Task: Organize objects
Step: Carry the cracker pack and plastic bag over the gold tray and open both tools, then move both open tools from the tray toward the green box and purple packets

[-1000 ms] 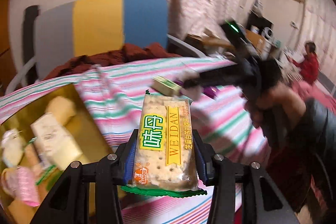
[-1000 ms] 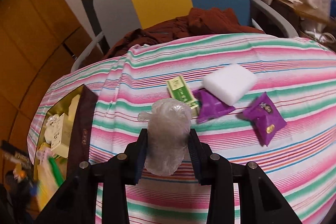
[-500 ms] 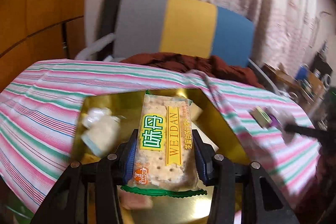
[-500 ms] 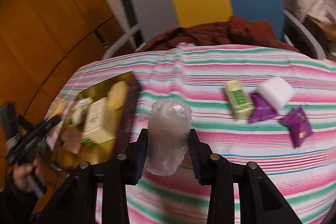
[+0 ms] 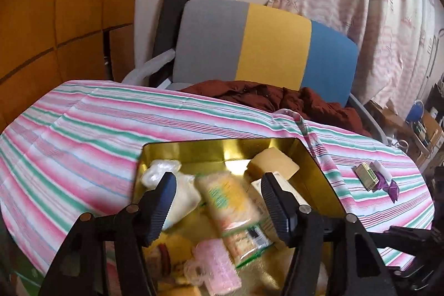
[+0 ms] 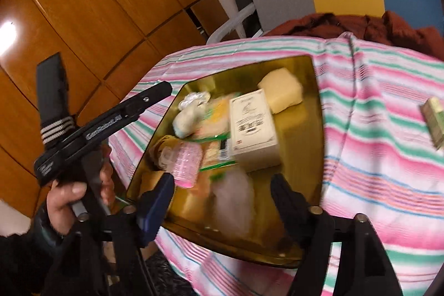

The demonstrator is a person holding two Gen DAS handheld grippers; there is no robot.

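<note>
A gold tin (image 5: 222, 142) lies open on the striped tablecloth. My left gripper (image 5: 219, 185) hovers over it, open, fingers wide apart. Below them the cracker packet (image 5: 230, 201) lies loose and tilted among the snacks in the tin. In the right wrist view my right gripper (image 6: 222, 185) is open too, over the near end of the tin (image 6: 316, 90). A clear plastic bundle (image 6: 236, 201) shows blurred under its spread fingers, touching neither. A white box (image 6: 252, 132), a yellow block (image 6: 281, 90) and a pink wrapped piece (image 6: 187, 162) also sit in the tin.
A green box (image 5: 367, 175), purple sachets (image 5: 388, 185) and a white block (image 5: 381, 167) lie on the cloth to the right. A grey, yellow and blue chair (image 5: 263, 46) with a dark red cloth (image 5: 277, 99) stands behind the table. A hand (image 6: 69, 193) holds the left tool beside the tin.
Both grippers have opened. The left one let the cracker packet fall into the tin. The right one swung left over the tin and released the plastic bundle.
</note>
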